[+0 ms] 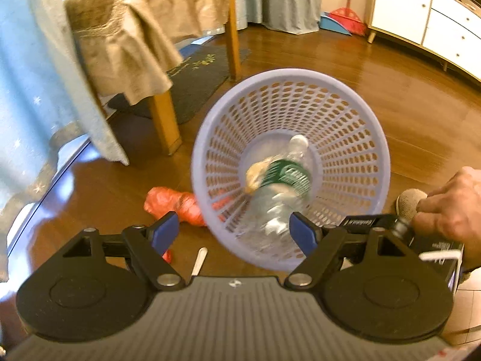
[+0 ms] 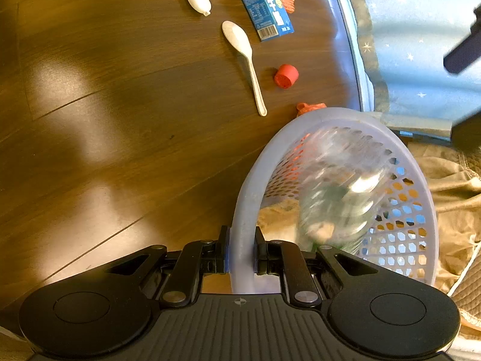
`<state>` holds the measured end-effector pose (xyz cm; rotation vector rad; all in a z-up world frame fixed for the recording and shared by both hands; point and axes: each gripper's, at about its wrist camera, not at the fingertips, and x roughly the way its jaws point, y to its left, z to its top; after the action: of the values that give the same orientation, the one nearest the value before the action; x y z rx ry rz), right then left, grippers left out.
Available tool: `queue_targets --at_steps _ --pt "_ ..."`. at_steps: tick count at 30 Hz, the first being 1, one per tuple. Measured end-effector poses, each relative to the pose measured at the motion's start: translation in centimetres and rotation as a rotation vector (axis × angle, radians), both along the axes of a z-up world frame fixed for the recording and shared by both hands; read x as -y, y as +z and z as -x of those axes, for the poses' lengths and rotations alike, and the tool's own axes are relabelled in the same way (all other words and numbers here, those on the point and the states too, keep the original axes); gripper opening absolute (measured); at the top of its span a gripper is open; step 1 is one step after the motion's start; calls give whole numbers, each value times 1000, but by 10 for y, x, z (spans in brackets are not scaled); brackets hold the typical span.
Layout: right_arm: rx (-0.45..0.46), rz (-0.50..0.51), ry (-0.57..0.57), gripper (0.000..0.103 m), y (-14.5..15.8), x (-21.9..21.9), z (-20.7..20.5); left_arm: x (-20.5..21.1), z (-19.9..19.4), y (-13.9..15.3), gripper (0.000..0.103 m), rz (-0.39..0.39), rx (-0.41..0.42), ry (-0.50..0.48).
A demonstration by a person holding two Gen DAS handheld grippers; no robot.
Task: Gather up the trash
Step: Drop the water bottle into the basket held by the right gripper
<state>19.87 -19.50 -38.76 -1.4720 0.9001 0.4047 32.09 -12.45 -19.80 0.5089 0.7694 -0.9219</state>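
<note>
Right wrist view: my right tool (image 2: 242,251) pinches the lavender basket (image 2: 245,198) by its stiff rim. My left tool (image 1: 233,231) stands spread, empty. A light, slippery plastic bottle (image 1: 281,192) lies inside the basket. Next, the spoon (image 2: 245,57): rigid, thin, best taken mid-handle.

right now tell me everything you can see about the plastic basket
The basket is pale lilac plastic, round, tapering to a smaller solid base, its wall pierced with rows of small holes under a smooth solid rim. It is tilted, mouth toward the left wrist camera, held off the table edge. The right tool is shut on its rim, one finger inside and one outside. Inside lie a crumpled clear bottle with a green label and a tan scrap. The left tool is open in front of the mouth, touching nothing.
</note>
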Motion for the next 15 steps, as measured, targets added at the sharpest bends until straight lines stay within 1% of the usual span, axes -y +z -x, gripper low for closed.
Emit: queue_targets --at_steps 4,8,15 --pt "2 -2 -4 10 0 -1 1 -17 0 5 77 -3 8 28" --pt "3 -5 -9 10 2 -3 3 -35 -3 2 77 -15 4 69" --pt "4 -10 -14 10 3 -4 0 -87 -10 -15 77 -53 -14 180"
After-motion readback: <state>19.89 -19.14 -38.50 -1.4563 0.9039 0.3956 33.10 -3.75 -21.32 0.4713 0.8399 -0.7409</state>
